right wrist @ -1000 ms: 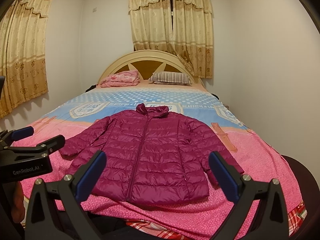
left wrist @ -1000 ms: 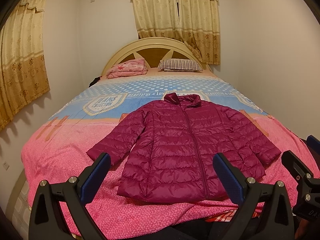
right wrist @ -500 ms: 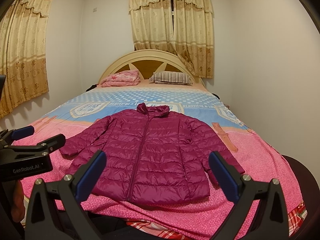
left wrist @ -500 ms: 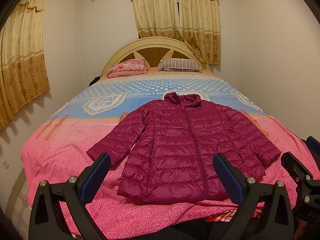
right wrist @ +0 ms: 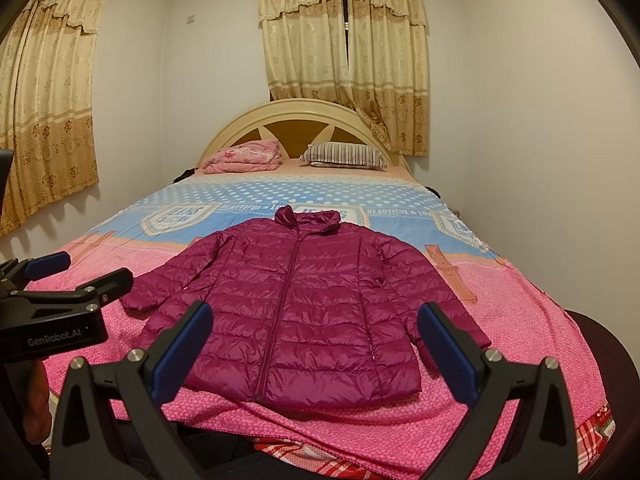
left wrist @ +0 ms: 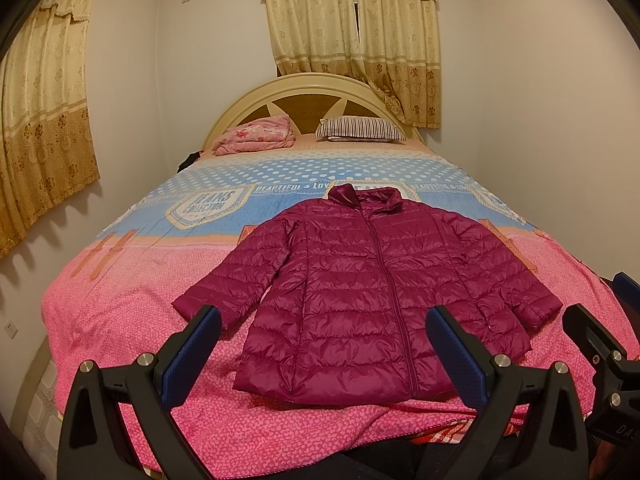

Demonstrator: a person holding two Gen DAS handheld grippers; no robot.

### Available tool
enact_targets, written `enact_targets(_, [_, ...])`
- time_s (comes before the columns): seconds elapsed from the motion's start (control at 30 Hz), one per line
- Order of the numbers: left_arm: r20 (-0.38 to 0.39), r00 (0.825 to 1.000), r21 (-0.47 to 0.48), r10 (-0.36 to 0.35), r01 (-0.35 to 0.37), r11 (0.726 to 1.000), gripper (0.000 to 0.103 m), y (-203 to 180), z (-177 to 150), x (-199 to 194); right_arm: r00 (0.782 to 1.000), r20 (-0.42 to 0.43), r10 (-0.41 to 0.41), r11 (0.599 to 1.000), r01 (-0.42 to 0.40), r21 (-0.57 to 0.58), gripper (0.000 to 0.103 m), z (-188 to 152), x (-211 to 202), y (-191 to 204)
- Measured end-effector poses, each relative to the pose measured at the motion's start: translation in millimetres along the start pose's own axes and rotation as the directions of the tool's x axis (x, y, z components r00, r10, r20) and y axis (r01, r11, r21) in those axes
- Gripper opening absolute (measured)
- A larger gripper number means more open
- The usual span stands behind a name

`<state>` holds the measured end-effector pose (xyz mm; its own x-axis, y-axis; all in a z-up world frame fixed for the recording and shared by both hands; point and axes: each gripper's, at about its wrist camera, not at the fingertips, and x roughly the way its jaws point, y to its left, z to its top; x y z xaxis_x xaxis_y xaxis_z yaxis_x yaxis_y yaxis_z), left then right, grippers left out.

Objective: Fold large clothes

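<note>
The magenta puffer jacket (left wrist: 372, 292) is being displayed flat, zipped, near the bed's (left wrist: 120, 312) foot edge. The left claw (left wrist: 320, 344) and right claw (right wrist: 316, 340) are being held wide apart, empty, above that edge.

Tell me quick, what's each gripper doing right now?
Left gripper: open, holding nothing, short of the jacket.
Right gripper: open, holding nothing.
</note>
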<state>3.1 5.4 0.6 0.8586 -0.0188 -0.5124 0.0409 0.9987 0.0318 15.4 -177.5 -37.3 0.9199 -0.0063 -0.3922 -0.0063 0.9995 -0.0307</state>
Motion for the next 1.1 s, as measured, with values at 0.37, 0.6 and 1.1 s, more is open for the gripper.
enact_targets(0.37, [0.000,1.000,-0.001,-0.001,0.001,1.000,0.102,0,0,0,1.000,0.000,0.002,1.000,-0.002,0.000,0.103,0,0,1])
enact_targets(0.6, [-0.005,1.000,-0.001,-0.003,0.003,1.000,0.102,-1,2,2,1.000,-0.002,0.004,1.000,-0.004,0.001,0.103,0,0,1])
enact_targets(1.1, [-0.039,0.999,-0.006,-0.018,0.018,1.000,0.102,2,-4,19,0.998,-0.038,0.051,0.999,-0.051,0.015,0.103,-6,14,-2])
